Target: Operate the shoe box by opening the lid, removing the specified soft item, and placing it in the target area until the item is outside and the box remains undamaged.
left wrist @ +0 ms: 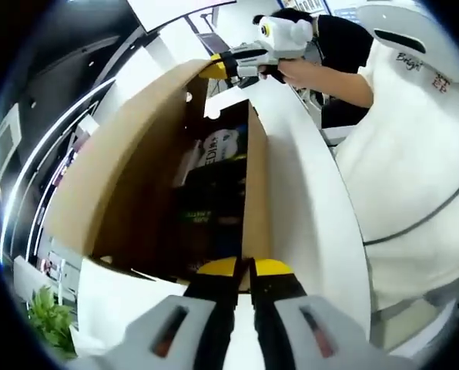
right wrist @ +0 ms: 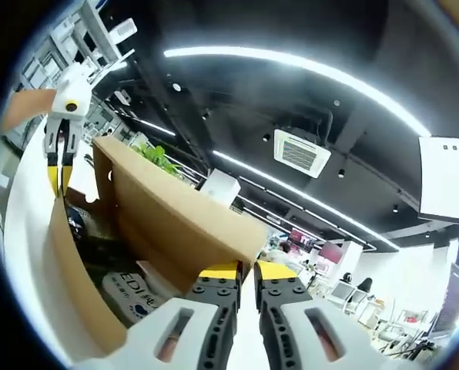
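Observation:
A brown cardboard shoe box [left wrist: 254, 185] stands on a white table with its lid [left wrist: 122, 169] raised to the left. Inside lie dark items and a white printed pouch [left wrist: 218, 146], also seen in the right gripper view as the pouch [right wrist: 129, 293]. My left gripper [left wrist: 245, 268] is shut on the near end of the box's right wall. It appears from the other side as the left gripper [right wrist: 60, 179] on the box wall [right wrist: 68, 262]. My right gripper [right wrist: 249, 271] is shut on the near corner of the lid [right wrist: 168, 208]. In the left gripper view, the right gripper [left wrist: 216, 68] sits at the lid's far corner.
The white table [left wrist: 306, 216] curves away to the right of the box. A person in a white shirt [left wrist: 414, 154] stands close at its right edge. A green plant [left wrist: 48, 320] sits beyond the lid. Overhead are light strips [right wrist: 291, 65] and a ceiling unit [right wrist: 299, 153].

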The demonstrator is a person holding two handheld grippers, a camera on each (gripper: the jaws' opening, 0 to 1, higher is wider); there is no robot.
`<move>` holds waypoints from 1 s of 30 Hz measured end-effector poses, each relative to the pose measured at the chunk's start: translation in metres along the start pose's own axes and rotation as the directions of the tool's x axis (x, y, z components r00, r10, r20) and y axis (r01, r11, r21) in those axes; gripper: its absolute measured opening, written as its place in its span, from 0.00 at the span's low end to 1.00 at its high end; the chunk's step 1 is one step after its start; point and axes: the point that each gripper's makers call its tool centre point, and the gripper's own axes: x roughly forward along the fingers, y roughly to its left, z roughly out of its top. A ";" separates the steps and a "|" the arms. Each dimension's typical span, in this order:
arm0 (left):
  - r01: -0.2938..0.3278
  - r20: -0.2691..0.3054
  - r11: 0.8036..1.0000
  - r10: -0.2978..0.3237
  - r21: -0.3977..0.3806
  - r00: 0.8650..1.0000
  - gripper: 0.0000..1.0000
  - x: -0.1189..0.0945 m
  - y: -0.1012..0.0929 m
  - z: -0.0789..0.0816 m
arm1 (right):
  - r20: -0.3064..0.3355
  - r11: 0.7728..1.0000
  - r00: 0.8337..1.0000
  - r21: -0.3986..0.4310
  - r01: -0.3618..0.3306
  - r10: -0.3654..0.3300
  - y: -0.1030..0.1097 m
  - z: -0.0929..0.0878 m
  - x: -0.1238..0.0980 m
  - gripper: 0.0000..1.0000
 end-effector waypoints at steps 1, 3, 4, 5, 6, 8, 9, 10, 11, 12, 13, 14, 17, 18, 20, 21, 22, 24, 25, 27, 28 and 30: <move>0.009 -0.007 1.000 -0.009 -0.029 1.000 0.05 0.000 0.000 -0.001 | 0.000 1.000 1.000 0.001 0.001 -0.001 0.000 0.000 0.001 0.05; 0.024 -0.011 0.997 -0.025 -0.074 1.000 0.05 0.001 0.001 -0.001 | -0.001 1.000 1.000 0.014 -0.001 0.001 -0.002 0.001 0.002 0.05; 0.021 -0.007 0.998 -0.021 -0.064 1.000 0.05 0.000 0.001 -0.001 | -0.002 1.000 1.000 0.021 -0.004 0.004 -0.002 0.001 0.002 0.05; 0.020 -0.002 0.998 -0.020 -0.053 1.000 0.05 0.001 0.000 -0.001 | -0.001 0.999 1.000 0.043 -0.009 0.009 -0.003 0.001 0.002 0.05; 0.019 -0.001 0.999 -0.019 -0.048 1.000 0.05 0.001 0.000 -0.001 | 0.009 0.996 1.000 0.084 -0.013 0.012 -0.003 0.002 0.002 0.04; 0.018 -0.006 0.998 -0.018 -0.052 1.000 0.05 0.001 0.000 -0.001 | 0.024 0.993 1.000 0.120 -0.013 0.010 -0.004 0.001 0.002 0.04; 0.020 -0.010 0.999 -0.021 -0.043 1.000 0.05 0.001 0.000 -0.001 | 0.035 0.990 0.999 0.142 -0.015 0.010 -0.004 0.001 0.003 0.04; 0.022 -0.012 0.999 -0.023 -0.033 1.000 0.05 0.001 0.000 -0.001 | 0.051 0.981 0.999 0.192 -0.021 0.011 -0.005 0.001 0.003 0.04; 0.025 -0.013 0.999 -0.025 -0.024 1.000 0.05 0.001 0.000 -0.001 | 0.080 0.944 0.997 0.327 -0.045 0.020 -0.005 0.002 0.003 0.03; 0.025 -0.013 0.999 -0.025 -0.024 1.000 0.05 0.001 0.000 -0.001 | 0.098 0.912 0.995 0.405 -0.063 0.025 -0.006 0.002 0.004 0.04; 0.026 -0.010 0.999 -0.026 -0.040 1.000 0.05 0.001 0.000 -0.001 | 0.097 0.901 0.995 0.429 -0.060 0.020 -0.009 -0.001 0.004 0.04; 0.025 -0.007 0.998 -0.025 -0.057 1.000 0.05 0.001 0.000 -0.001 | 0.104 0.908 0.995 0.416 -0.049 0.006 -0.010 -0.001 0.004 0.04; 0.018 0.006 0.999 -0.017 -0.046 1.000 0.05 0.001 0.000 -0.001 | 0.089 0.943 0.995 0.332 0.023 -0.055 -0.010 0.001 0.005 0.03; 0.017 0.006 0.999 -0.017 -0.045 1.000 0.05 0.002 0.000 -0.001 | 0.085 0.949 0.994 0.314 0.038 -0.068 -0.010 0.001 0.006 0.03; 0.015 -0.001 0.999 -0.015 -0.037 1.000 0.05 0.003 -0.001 0.000 | 0.086 0.950 0.993 0.308 0.047 -0.077 -0.009 0.002 0.009 0.03; 0.017 -0.006 0.999 -0.017 -0.037 1.000 0.05 0.003 -0.001 0.000 | 0.083 0.952 0.994 0.302 0.049 -0.077 -0.010 0.002 0.010 0.03; 0.027 -0.017 0.999 -0.027 -0.043 0.999 0.05 0.003 -0.001 0.000 | 0.067 0.965 0.995 0.258 0.057 -0.077 -0.011 0.001 0.012 0.03; 0.044 -0.033 0.997 -0.046 -0.056 0.998 0.05 0.003 0.000 0.000 | 0.048 0.966 0.997 0.253 0.052 -0.066 -0.010 0.003 0.013 0.03; 0.046 -0.035 0.997 -0.048 -0.058 0.998 0.05 0.003 0.000 0.000 | 0.032 0.964 0.998 0.261 0.048 -0.058 -0.010 0.003 0.013 0.05; 0.047 -0.032 0.998 -0.048 -0.044 0.998 0.05 0.003 0.000 -0.001 | 0.039 0.961 0.999 0.277 0.023 -0.035 -0.006 0.007 0.015 0.08; 0.046 -0.030 0.998 -0.047 -0.045 0.998 0.05 0.003 0.000 -0.001 | 0.028 0.959 0.999 0.282 0.031 -0.041 -0.006 0.006 0.017 0.09; 0.044 -0.027 0.997 -0.046 -0.056 0.999 0.05 0.003 0.000 -0.001 | 0.027 0.960 0.998 0.276 0.042 -0.051 -0.008 0.005 0.019 0.07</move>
